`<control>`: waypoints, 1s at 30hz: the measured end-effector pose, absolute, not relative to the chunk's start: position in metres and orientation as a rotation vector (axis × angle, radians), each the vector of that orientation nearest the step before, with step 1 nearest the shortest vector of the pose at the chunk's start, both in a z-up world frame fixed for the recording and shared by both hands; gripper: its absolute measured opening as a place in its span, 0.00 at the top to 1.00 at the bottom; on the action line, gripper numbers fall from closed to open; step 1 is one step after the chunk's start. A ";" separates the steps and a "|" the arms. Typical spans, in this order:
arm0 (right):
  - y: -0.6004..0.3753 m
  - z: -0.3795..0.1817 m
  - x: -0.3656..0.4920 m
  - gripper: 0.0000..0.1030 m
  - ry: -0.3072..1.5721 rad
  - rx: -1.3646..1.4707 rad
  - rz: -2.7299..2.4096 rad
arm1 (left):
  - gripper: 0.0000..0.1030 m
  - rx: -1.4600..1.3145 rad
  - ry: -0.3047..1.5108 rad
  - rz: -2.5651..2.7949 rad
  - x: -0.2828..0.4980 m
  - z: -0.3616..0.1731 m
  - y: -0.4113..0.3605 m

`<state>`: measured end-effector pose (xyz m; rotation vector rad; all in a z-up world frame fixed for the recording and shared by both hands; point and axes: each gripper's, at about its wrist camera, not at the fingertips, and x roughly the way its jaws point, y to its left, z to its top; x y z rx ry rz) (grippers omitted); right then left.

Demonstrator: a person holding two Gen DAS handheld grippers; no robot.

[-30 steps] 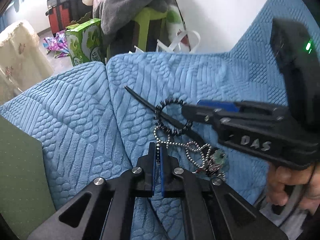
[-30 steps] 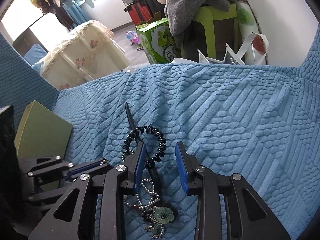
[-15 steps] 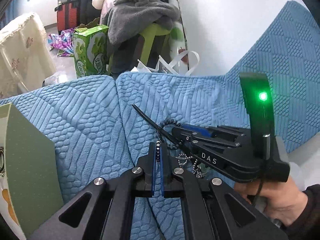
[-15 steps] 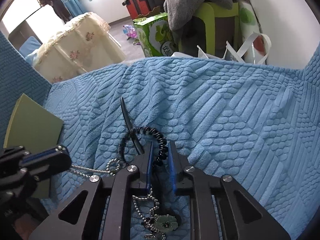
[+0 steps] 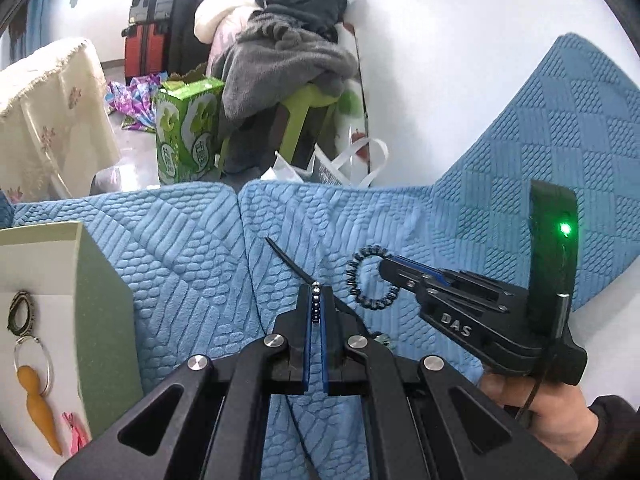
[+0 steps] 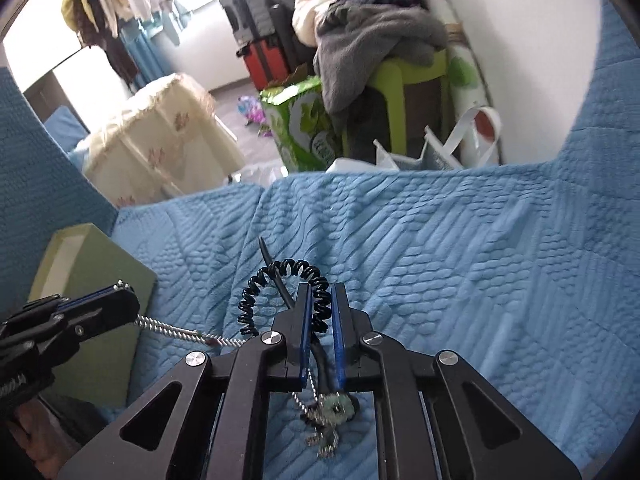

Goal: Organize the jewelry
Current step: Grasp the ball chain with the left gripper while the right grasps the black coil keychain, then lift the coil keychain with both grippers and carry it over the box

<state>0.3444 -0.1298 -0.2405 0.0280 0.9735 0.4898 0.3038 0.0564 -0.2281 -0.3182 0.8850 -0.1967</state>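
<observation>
One bead chain (image 6: 168, 326) now pulled taut by left claw (image 5: 316, 308); right claw (image 6: 320, 312) pinches one coil band (image 6: 280, 276).

bead chain (image 6: 176, 328) end hidden inside left tool (image 6: 120, 300), pendant (image 6: 336, 408) blurred, perhaps floral, box (image 5: 36, 280) cut off

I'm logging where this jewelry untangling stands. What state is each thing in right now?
left gripper: shut on bead chain.
bead chain: pulled taut toward the box.
right gripper: shut on black coil bracelet.
black coil bracelet: pinched, loop resting on the blue cover.
green box: open, trinkets inside.
flower pendant: lying on the cover.
</observation>
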 end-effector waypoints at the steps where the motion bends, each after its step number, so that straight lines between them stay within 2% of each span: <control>1: -0.133 -0.236 0.340 0.93 0.968 0.032 0.481 | 1.00 -0.322 0.879 -0.196 0.301 -0.225 0.056; 15: -0.151 -0.202 0.266 0.93 0.947 0.056 0.446 | 0.99 -0.375 0.838 -0.186 0.251 -0.194 0.056; 30: -0.139 -0.130 0.276 0.93 0.890 0.088 0.459 | 0.99 -0.370 0.767 -0.133 0.246 -0.116 0.079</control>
